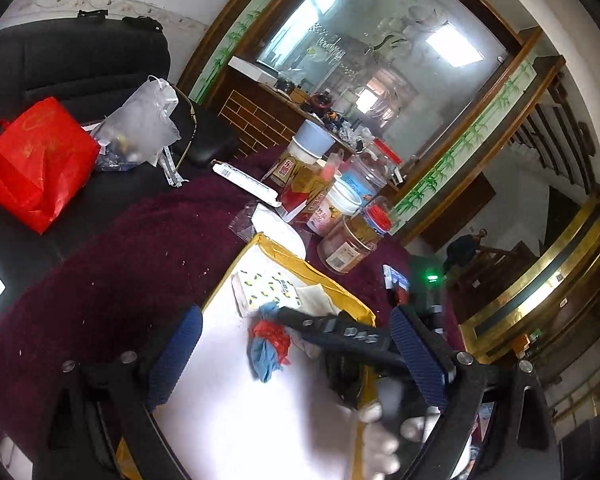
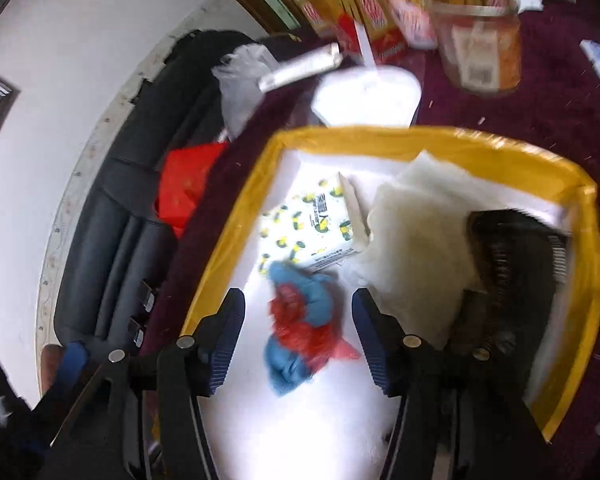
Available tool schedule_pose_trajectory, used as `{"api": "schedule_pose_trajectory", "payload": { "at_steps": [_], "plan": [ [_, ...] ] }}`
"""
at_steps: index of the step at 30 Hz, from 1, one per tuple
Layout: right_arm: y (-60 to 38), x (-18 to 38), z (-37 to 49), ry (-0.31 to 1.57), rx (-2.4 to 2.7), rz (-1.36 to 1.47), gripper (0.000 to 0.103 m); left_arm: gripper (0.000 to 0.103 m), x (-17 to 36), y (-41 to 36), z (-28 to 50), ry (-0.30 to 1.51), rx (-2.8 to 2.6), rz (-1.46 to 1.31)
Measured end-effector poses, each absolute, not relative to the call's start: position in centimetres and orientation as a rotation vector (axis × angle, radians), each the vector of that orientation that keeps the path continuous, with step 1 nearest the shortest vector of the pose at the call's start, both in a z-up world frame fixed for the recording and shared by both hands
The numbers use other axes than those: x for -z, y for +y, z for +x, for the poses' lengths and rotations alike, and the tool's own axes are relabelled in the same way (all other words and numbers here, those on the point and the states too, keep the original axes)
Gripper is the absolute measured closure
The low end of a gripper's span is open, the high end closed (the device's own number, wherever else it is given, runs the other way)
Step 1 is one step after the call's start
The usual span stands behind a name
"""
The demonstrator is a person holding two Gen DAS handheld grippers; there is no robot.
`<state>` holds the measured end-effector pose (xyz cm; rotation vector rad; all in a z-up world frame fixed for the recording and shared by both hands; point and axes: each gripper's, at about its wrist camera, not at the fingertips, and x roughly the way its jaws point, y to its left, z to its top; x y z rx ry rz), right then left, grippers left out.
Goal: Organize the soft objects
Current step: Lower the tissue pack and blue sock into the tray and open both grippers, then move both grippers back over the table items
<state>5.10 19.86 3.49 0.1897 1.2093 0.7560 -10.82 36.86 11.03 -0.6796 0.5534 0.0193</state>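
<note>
A white box with a yellow rim (image 1: 276, 258) (image 2: 380, 134) sits on the dark red tablecloth. In it lie a lemon-print tissue pack (image 1: 266, 290) (image 2: 314, 228), a cream cloth (image 1: 314, 300) (image 2: 420, 232), a dark object (image 2: 516, 252) and a crumpled blue and red soft bundle (image 1: 270, 346) (image 2: 304, 328). My right gripper (image 2: 298, 344) is open just above the bundle, one finger on each side of it. It shows in the left wrist view (image 1: 340, 330) as a dark arm over the box. My left gripper (image 1: 296, 352) is open and empty over the box.
Jars (image 1: 350, 240) (image 2: 480, 48), snack boxes (image 1: 300, 184), a white lidded cup (image 2: 366, 96) and a blue packet (image 1: 396, 278) stand on the tablecloth beyond the box. A red bag (image 1: 36, 160) and a clear plastic bag (image 1: 140, 124) lie on the black sofa at left.
</note>
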Motion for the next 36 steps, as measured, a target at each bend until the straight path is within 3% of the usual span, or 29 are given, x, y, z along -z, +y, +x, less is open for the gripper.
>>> {"api": "schedule_pose_trajectory", "payload": {
  "at_steps": [9, 14, 24, 36],
  "plan": [
    [6.9, -11.2, -0.7, 0.874, -0.667, 0.111, 0.032, 0.006, -11.1, 32.6, -12.0, 0.555, 0.034, -0.638],
    [-2.8, -12.9, -4.4, 0.675, -0.433, 0.045, 0.016, 0.006, -10.9, 27.1, -11.3, 0.604, 0.115, -0.565],
    [-19.2, -8.3, -3.2, 0.646, -0.123, 0.260, 0.014, 0.006, -9.4, 14.8, -9.0, 0.764, 0.204, -0.364],
    [-22.0, -5.7, -3.1, 0.658, -0.146, 0.330, 0.014, 0.006, -4.8, 5.9, -1.7, 0.932, 0.081, -0.080]
  ]
}}
